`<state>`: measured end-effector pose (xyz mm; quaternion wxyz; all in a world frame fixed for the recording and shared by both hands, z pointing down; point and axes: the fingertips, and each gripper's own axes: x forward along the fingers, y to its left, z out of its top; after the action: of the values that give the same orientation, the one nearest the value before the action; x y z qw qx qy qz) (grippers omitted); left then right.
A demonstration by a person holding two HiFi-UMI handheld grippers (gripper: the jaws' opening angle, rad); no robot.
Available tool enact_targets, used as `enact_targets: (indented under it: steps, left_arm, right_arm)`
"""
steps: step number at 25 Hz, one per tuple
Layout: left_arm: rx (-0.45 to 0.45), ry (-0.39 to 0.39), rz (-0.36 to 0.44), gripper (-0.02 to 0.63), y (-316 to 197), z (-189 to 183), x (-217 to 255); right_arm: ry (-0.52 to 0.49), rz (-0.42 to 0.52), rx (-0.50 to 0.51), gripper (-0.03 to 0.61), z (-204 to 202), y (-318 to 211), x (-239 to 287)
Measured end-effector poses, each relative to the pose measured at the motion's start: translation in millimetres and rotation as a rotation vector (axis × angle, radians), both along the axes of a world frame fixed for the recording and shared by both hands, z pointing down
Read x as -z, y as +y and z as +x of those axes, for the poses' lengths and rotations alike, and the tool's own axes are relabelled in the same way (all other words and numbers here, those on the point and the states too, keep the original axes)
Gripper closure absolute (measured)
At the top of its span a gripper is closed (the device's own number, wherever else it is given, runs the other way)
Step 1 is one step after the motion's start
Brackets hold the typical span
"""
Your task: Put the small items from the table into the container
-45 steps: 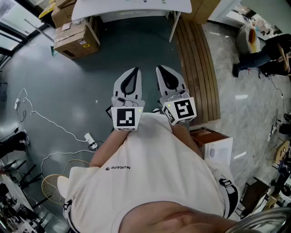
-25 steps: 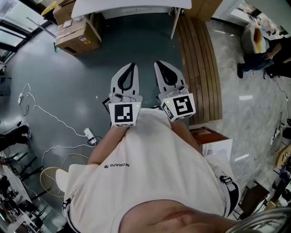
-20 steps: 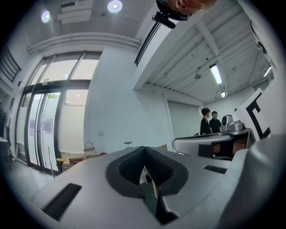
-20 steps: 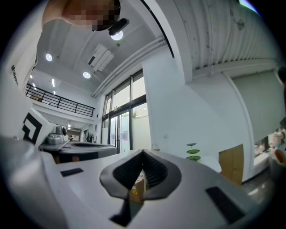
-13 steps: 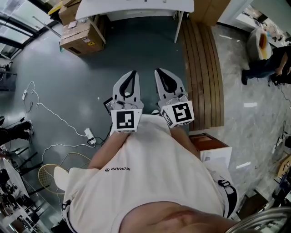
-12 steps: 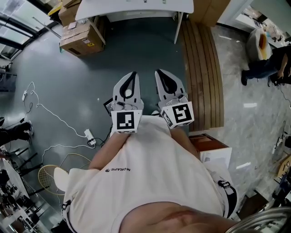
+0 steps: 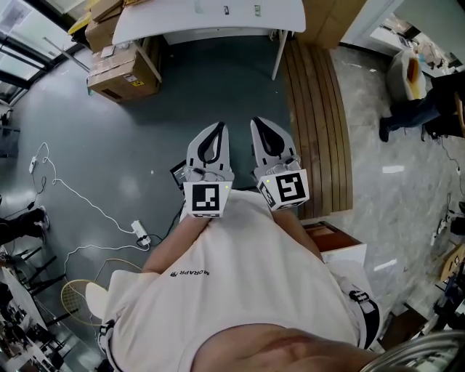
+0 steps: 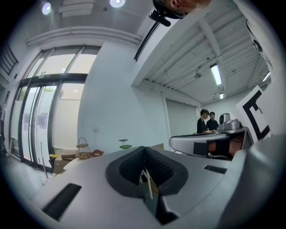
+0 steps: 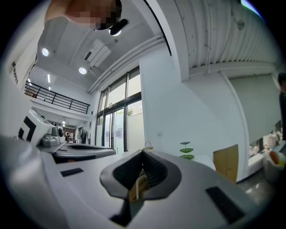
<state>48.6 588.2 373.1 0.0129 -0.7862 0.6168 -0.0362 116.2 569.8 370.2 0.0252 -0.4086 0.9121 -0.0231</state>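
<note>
The dark grey floor [image 7: 109, 145] takes up most of the head view, and a broad bare stretch of it lies between the person and the white table [image 7: 160, 25] at the far edge. On the right that stretch is bounded by a wooden slatted strip [image 7: 320, 123], which runs from beside the table's right leg [image 7: 278, 54] down past the grippers. On the left it is bounded by cardboard boxes [image 7: 120, 73], which sit just beside the table's left leg. A white-and-orange box [image 7: 338, 243] stands near the person's right side, at the lower end of the wooden strip. A bystander [image 7: 414, 109] is well off to the right, on the pale tiled floor.

The left gripper [image 7: 216, 125] and right gripper [image 7: 259, 120] are held side by side in front of the white shirt [image 7: 240, 276], pointing level toward the table with a narrow gap between them. In each gripper view the jaws are pressed fully together and hold nothing (only the room beyond shows through the notch behind the tips).

A white cable [image 7: 73, 192] loops over the floor at the left and ends at a power strip [image 7: 138, 232], clear of the bare stretch. The small items [image 7: 226, 9] lie on the tabletop near its far edge, well apart from both grippers.
</note>
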Motion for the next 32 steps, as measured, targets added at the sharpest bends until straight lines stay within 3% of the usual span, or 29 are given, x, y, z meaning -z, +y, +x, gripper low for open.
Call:
enact_targets:
  steps: [7,22,32]
  left_arm:
    - [0.000,0.015,0.038,0.609,-84.4,-28.1,3.2]
    - [-0.031,0.042,0.015,0.609,-281.6,-109.3,10.7]
    - [-0.090,0.036,-0.025,0.609,-366.0,-144.2,2.0]
  right_arm:
    - [0.021,0.007,-0.005,0.574,-26.7,-78.7,-0.4]
    - [0.047,-0.032,-0.063,0.574,-100.3,-276.0,7.8]
    - [0.064,-0.069,-0.091,0.574,-144.2,-360.2,1.6]
